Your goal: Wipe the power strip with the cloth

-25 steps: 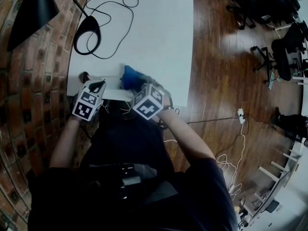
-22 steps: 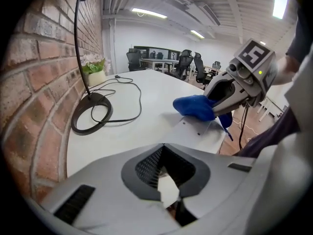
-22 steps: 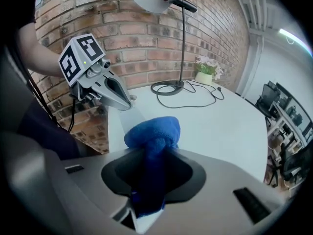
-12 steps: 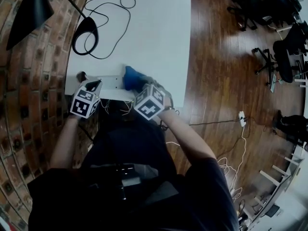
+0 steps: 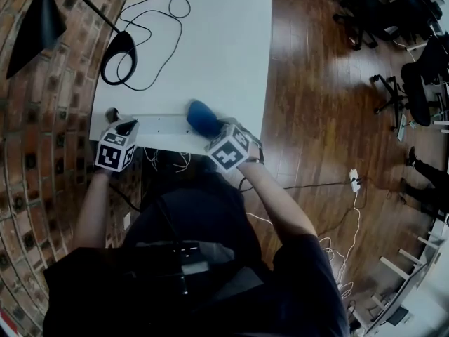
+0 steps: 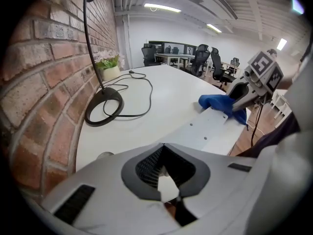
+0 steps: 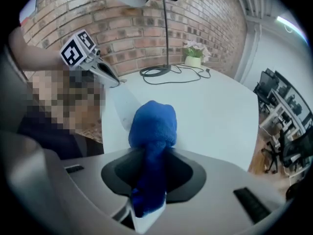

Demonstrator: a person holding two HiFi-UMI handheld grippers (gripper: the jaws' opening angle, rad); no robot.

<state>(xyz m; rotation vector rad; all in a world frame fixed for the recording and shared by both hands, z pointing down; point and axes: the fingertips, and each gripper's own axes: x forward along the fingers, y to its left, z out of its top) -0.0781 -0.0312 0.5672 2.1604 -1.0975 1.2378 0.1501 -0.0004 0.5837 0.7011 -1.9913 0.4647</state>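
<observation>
The wipe looks under way, not finished. The power strip [image 5: 163,124] lies along the near edge of the white table [image 5: 217,48]. The right gripper [image 5: 215,128] is clamped on the blue cloth [image 5: 201,115], whose bunched end rests on the strip's right part. The stretch left of the cloth shows bare (clean or not, I cannot tell). The left gripper [image 5: 128,126] is clenched with nothing between its jaws, its tips at the strip's left end, probably steadying it. Beyond the strip stands a lamp base [image 5: 126,41]. Left of the strip is a brick wall [image 5: 42,118], and right of it are wooden floor [image 5: 316,118] and office chairs [image 5: 417,76].
</observation>
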